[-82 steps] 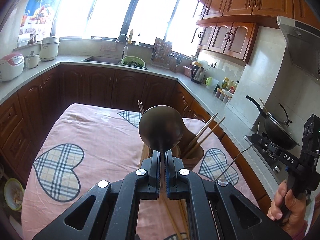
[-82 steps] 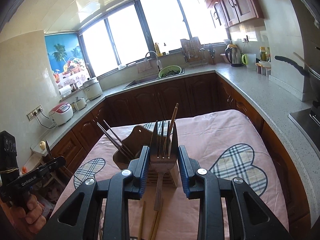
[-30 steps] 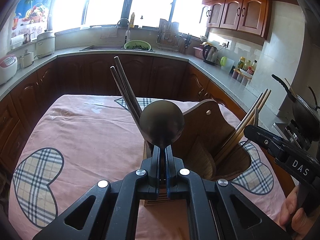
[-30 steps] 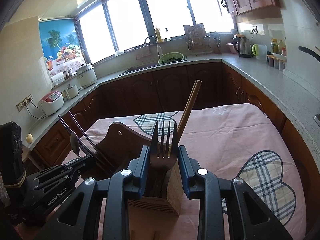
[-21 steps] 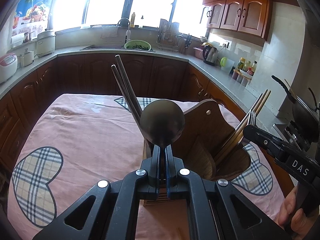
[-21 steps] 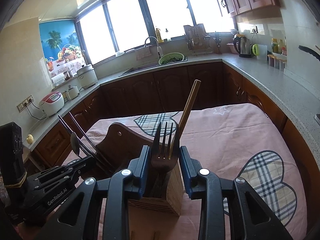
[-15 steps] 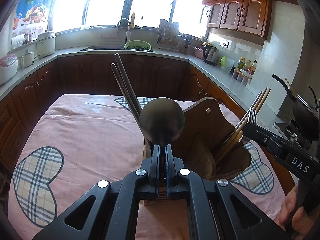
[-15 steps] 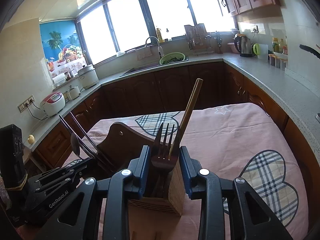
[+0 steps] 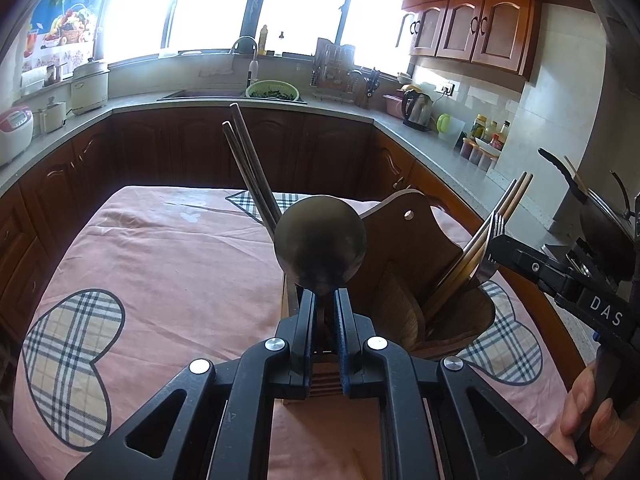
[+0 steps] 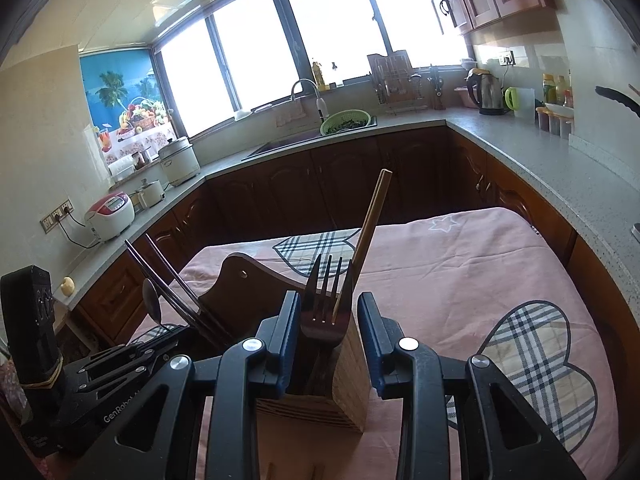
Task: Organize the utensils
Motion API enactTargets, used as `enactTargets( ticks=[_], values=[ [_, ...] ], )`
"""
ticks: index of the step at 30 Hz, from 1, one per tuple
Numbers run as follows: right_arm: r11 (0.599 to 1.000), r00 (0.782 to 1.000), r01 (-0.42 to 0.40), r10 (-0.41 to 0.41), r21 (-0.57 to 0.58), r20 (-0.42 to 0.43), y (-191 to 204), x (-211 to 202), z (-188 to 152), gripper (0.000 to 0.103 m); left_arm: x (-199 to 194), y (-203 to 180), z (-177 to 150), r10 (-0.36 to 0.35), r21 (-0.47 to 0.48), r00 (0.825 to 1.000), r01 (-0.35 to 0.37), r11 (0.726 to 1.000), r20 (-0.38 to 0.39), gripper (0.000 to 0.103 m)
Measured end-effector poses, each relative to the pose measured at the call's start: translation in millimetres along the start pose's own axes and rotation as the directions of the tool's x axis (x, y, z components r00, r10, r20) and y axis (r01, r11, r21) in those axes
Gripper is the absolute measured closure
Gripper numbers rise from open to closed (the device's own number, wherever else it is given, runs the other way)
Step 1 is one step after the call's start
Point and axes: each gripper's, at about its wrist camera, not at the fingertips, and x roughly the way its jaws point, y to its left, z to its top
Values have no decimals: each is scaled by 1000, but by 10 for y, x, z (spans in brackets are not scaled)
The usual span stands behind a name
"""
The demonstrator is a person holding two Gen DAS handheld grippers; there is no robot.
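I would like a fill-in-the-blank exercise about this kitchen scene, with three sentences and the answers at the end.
1. The left gripper has the handle of a ____ between its fingers.
2. The fork stands in the wooden utensil holder with its ____ pointing up, between the pads of the right gripper.
3. The holder stands on a pink tablecloth printed with plaid ____.

Missing words: spoon; tines; hearts
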Motion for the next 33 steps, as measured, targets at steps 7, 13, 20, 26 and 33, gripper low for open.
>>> enactTargets(
  ticks=[7, 13, 20, 26, 33],
  values=[
    [1000, 1000, -2, 2, 18, -3, -65, -11, -21, 71, -41, -4, -33, -20, -6, 1000, 20, 1000, 9, 87],
    [999, 1000, -6, 6, 46, 1, -134, -34, -15, 71, -119, 34, -75, -52, -25, 998, 53, 998, 28, 83],
    [998, 1000, -5, 5, 61, 4, -164, -76, -22, 71, -198, 33, -121, -67, -35, 997, 68, 997, 44, 79],
    [998, 1000, -7, 6, 63, 7, -156, -95, -21, 69, -284, 57, -163, -50, -31, 995, 53, 998, 81, 57],
    [998, 1000, -8, 8, 66, 8, -136, -119, -32, 69, -273, 127, -188, -28, -51, 997, 31, 998, 68, 49]
  ],
)
